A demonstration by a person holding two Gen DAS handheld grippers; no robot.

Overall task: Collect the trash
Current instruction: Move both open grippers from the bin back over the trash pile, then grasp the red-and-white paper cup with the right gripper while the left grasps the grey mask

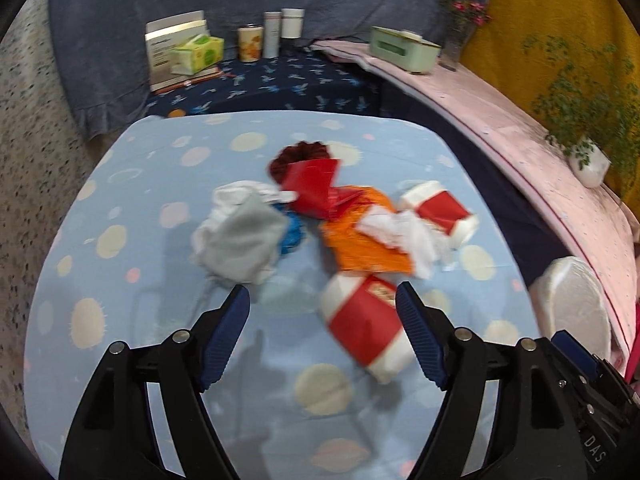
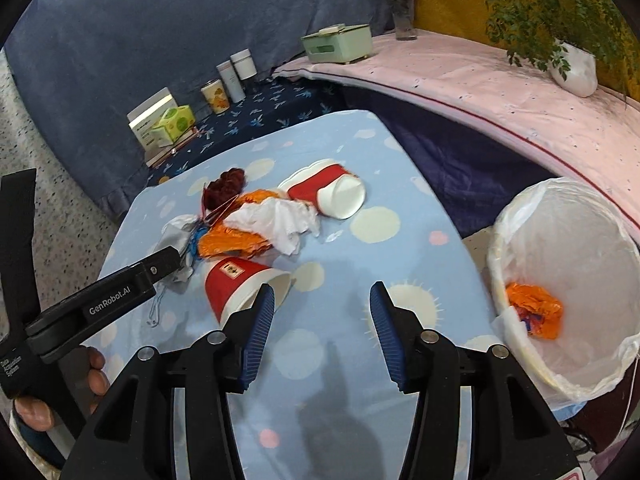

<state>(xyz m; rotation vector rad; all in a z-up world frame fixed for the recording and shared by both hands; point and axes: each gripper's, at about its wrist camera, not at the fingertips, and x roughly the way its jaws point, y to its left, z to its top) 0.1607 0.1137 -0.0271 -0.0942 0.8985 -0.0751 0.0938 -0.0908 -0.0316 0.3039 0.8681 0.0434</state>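
A pile of trash lies on the light-blue spotted tablecloth (image 1: 120,320). A red-and-white paper cup (image 1: 366,328) lies on its side between and just beyond my left gripper's (image 1: 322,300) open fingers. Beyond it are an orange wrapper (image 1: 360,240), white tissue (image 1: 404,236), a second red-and-white cup (image 1: 440,212), red paper (image 1: 314,186), a dark red paper liner (image 1: 300,156) and a grey-white cloth (image 1: 240,236). My right gripper (image 2: 322,300) is open and empty above the cloth, with the near cup (image 2: 240,284) at its left finger. The lined white bin (image 2: 568,280) holds an orange wrapper (image 2: 536,312).
At the back stand a tissue box (image 1: 198,52), several cans and bottles (image 1: 272,36), a mint-green box (image 1: 404,50) and a flower vase (image 1: 460,32). A pink-covered ledge (image 1: 520,120) with a potted plant (image 1: 580,120) runs along the right. Speckled floor (image 1: 32,140) lies left.
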